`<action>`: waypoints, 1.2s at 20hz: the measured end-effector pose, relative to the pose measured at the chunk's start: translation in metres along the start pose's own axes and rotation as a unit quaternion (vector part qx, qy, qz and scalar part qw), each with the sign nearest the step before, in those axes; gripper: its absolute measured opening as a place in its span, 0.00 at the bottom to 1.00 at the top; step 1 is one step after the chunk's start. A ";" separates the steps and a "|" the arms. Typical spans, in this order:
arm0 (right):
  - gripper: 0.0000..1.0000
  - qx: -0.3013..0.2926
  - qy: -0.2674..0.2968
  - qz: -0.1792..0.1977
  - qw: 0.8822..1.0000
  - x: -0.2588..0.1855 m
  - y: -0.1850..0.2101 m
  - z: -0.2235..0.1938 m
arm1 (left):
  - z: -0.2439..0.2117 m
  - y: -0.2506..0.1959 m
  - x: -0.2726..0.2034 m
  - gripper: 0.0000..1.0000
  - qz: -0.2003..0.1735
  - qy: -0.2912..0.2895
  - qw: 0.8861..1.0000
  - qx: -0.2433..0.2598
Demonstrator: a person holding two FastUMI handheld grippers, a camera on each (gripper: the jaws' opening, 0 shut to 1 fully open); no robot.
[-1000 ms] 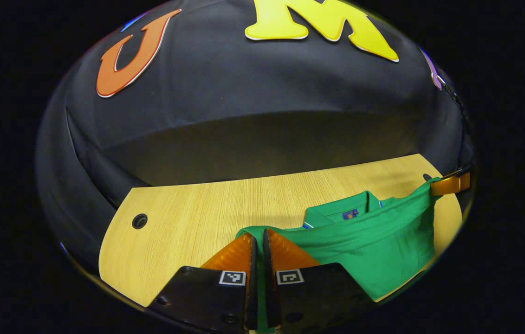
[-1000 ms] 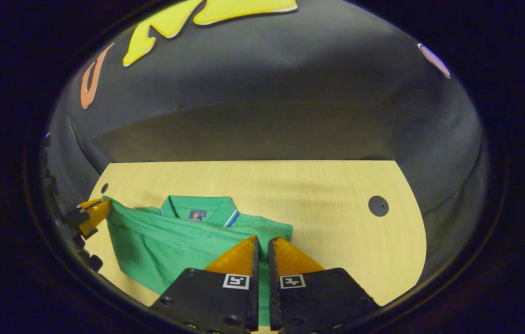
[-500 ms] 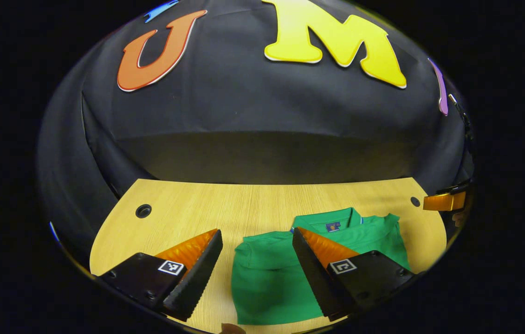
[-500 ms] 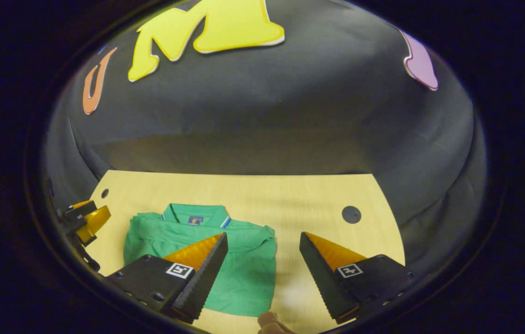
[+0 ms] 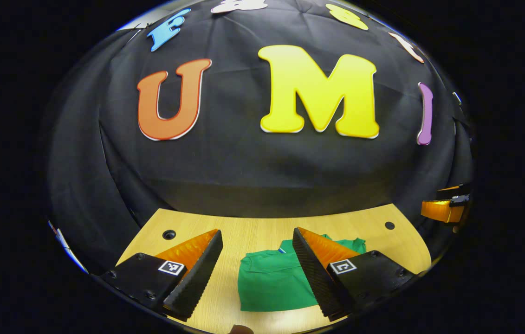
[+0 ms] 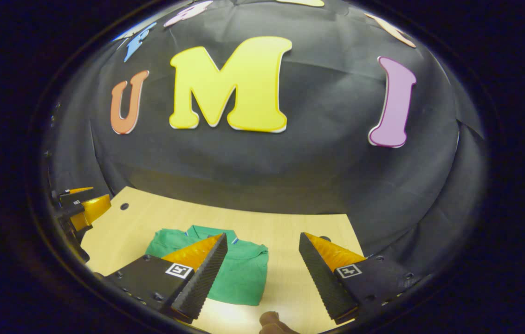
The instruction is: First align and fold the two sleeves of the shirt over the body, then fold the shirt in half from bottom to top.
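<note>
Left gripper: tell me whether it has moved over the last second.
Yes. The left gripper let go of the shirt, opened and drew up and back from the table.

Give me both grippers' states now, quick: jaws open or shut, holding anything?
Left gripper: jaws open, holding nothing; the folded green shirt lies on the table beyond it.
Right gripper: jaws open, holding nothing.

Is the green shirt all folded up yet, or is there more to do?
It looks finished. The shirt lies on the table as a compact folded bundle, with no sleeves sticking out and the collar at its far edge. Nothing is in hand: the left gripper and the right gripper are both open, holding nothing, off the cloth. No fold looks left to do, though their fingers hide part of the shirt.
</note>
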State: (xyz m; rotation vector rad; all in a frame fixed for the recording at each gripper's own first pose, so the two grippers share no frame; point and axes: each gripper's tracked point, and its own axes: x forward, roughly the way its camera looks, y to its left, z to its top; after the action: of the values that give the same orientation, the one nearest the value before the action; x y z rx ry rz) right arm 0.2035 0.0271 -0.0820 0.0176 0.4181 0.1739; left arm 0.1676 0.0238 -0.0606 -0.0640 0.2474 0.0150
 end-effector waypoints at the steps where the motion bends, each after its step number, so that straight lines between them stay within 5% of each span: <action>1: 0.96 0.006 -0.016 0.000 1.000 -0.015 0.000 0.008 | 0.012 -0.001 -0.019 0.97 0.000 -0.016 1.000 0.005; 6: 0.98 -0.013 -0.089 -0.002 0.996 -0.096 -0.005 0.030 | 0.018 -0.010 -0.093 0.98 -0.003 -0.028 0.999 -0.036; 13: 0.96 -0.010 -0.128 -0.014 0.992 -0.182 -0.013 0.006 | 0.021 -0.021 -0.160 0.98 -0.002 -0.072 0.996 -0.045; 16: 0.97 -0.028 -0.149 -0.034 0.988 -0.208 -0.014 -0.005 | 0.014 -0.029 -0.174 0.98 -0.006 -0.075 0.997 -0.032; 24: 0.95 -0.024 -0.188 -0.009 0.982 -0.242 0.004 -0.024 | 0.004 -0.062 -0.207 0.98 -0.040 -0.069 0.997 -0.016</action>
State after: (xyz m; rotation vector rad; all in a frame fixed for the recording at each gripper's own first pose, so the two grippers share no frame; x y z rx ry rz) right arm -0.0242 -0.0110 -0.0066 -0.0016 0.0363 0.1591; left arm -0.0311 -0.0395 -0.0024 -0.1043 0.1058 -0.0567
